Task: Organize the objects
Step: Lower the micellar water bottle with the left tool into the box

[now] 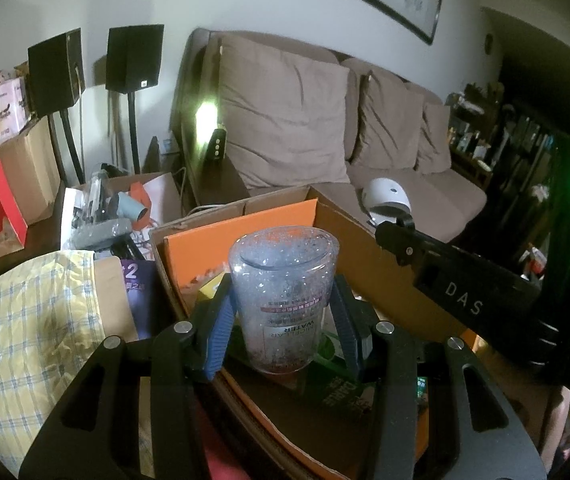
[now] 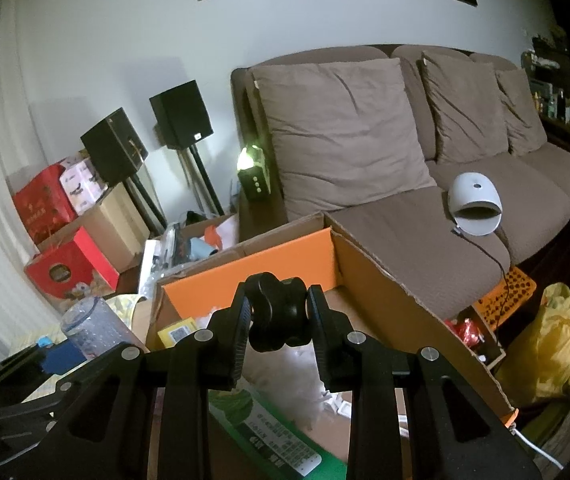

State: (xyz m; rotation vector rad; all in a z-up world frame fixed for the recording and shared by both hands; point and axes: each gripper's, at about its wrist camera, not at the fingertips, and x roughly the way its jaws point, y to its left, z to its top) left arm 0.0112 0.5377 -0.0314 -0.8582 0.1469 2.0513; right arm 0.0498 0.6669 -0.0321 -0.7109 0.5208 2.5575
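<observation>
Above one cardboard box, left hand-held gripper clamps one clear bottle; right hand-held gripper pinches one black knob.

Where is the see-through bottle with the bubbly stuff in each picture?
Left wrist view: the clear bottle is in the middle, clamped by the left gripper.
Right wrist view: the bottle is at the lower left edge.
Shared landmark: the cardboard box with its orange inner wall.

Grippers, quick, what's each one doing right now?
Left gripper: closed on the clear bottle, held upside down.
Right gripper: closed on a black knobbed part.
</observation>
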